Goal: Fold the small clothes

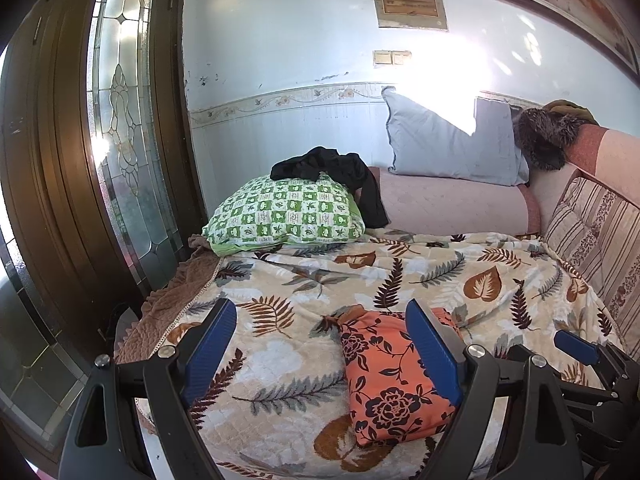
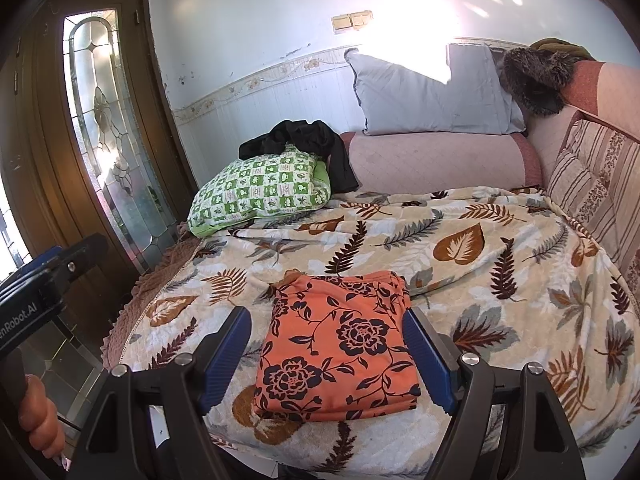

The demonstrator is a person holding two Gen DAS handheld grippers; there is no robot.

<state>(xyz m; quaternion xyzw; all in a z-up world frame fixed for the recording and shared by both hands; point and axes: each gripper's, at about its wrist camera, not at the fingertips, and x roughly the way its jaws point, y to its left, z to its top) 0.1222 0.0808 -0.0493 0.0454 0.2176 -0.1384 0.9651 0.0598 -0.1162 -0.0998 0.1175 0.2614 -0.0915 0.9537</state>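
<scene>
A folded orange garment with dark flowers (image 2: 340, 344) lies flat on the leaf-patterned blanket (image 2: 480, 280). My right gripper (image 2: 326, 314) hovers over its near half, open, with one blue finger on either side of the cloth and neither pad pressing on it. My left gripper (image 1: 320, 306) is open too, with bare blanket between its fingers. The orange garment (image 1: 384, 380) lies under its right finger. At the right edge of the left wrist view, one blue fingertip (image 1: 576, 342) of the right gripper shows.
A black garment (image 2: 304, 140) lies crumpled on a green checked pillow (image 2: 260, 192) at the back left. Behind are a pink bolster (image 2: 440, 160) and a grey pillow (image 2: 420, 96); a striped cushion (image 2: 588, 192) is at the right. A wooden glass door (image 2: 100, 140) stands left. A hand (image 2: 40, 412) grips the left handle.
</scene>
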